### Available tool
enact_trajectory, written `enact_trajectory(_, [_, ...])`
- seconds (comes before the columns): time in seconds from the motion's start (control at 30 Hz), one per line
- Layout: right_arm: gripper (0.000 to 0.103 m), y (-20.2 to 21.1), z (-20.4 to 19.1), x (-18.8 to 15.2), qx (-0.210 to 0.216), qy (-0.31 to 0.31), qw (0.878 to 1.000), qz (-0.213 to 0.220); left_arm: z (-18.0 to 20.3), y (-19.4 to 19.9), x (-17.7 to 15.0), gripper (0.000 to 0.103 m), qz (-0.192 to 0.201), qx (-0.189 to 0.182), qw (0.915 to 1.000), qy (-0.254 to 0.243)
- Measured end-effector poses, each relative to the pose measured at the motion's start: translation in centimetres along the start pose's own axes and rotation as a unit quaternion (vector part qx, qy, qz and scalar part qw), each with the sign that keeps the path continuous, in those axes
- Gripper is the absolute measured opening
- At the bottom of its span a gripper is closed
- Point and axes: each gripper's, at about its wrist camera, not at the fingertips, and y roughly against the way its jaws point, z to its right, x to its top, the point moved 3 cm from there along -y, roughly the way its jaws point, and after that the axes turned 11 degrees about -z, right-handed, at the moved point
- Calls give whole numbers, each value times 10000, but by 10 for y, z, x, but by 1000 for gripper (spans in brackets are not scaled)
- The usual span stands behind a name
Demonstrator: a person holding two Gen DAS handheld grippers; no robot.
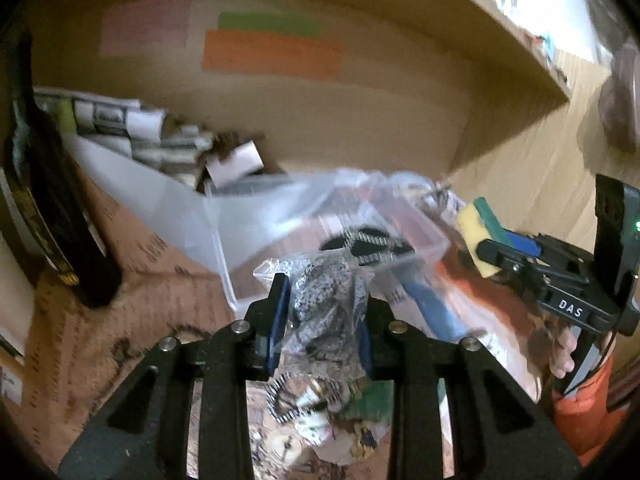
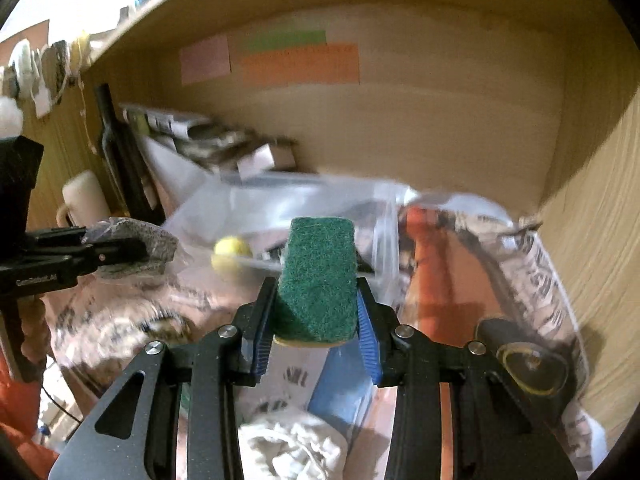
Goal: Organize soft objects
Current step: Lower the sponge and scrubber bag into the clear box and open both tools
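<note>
My left gripper (image 1: 322,312) is shut on a clear plastic bag of grey speckled cloth (image 1: 326,304), held above the cluttered shelf; it also shows in the right wrist view (image 2: 132,246) at far left. My right gripper (image 2: 316,312) is shut on a kitchen sponge (image 2: 318,280), green scouring side up, yellow underneath. In the left wrist view that sponge (image 1: 478,232) shows at right in the right gripper (image 1: 486,250). A clear plastic box (image 1: 304,224) stands open just beyond both grippers.
A dark bottle (image 1: 44,184) stands at left. Folded papers and small boxes (image 1: 160,136) lie at the back against the cardboard wall. A yellow ball (image 2: 230,254), a white cloth (image 2: 292,448), a white mug (image 2: 82,196) and newspaper (image 2: 544,280) lie around.
</note>
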Motion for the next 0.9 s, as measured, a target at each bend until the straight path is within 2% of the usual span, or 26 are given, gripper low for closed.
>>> enact_trajectory(0.2, [34,3,-4,25,101,-9,9994,325,-14,11,27,30,389,186,9988,222])
enact_trajectory(0.37, [34,-6,-4,42,222,-14,9990,379,-19,5,43,30,550,386,9975,228])
enact_trajectory(0.53, [34,-27,-10,56,280,51,9993,250,-24,-23,49,30,257,466,9985,144])
enact_trajectory(0.67, [34,-52,-19,60,319,219,9992,-85,-26,-40,43,32,-133,447,9989,102])
enact_trajectory(0.7, [34,-58,-20,60,314,267,9990,-180,-27,-43,39,37,-207,453,9987,107])
enact_trajectory(0.77, [34,-71,-22,58,307,333,9982,-395,-29,-45,29,56,-332,455,9983,159])
enact_trajectory(0.8, [34,-76,-23,57,310,348,9978,-475,-30,-42,21,70,-353,444,9981,224])
enact_trajectory(0.83, [34,-81,-23,56,310,353,9973,-556,-31,-41,16,76,-341,430,9981,265])
enact_trajectory(0.9, [34,-91,-21,53,322,341,9963,-716,-31,-42,5,77,-411,487,9976,269])
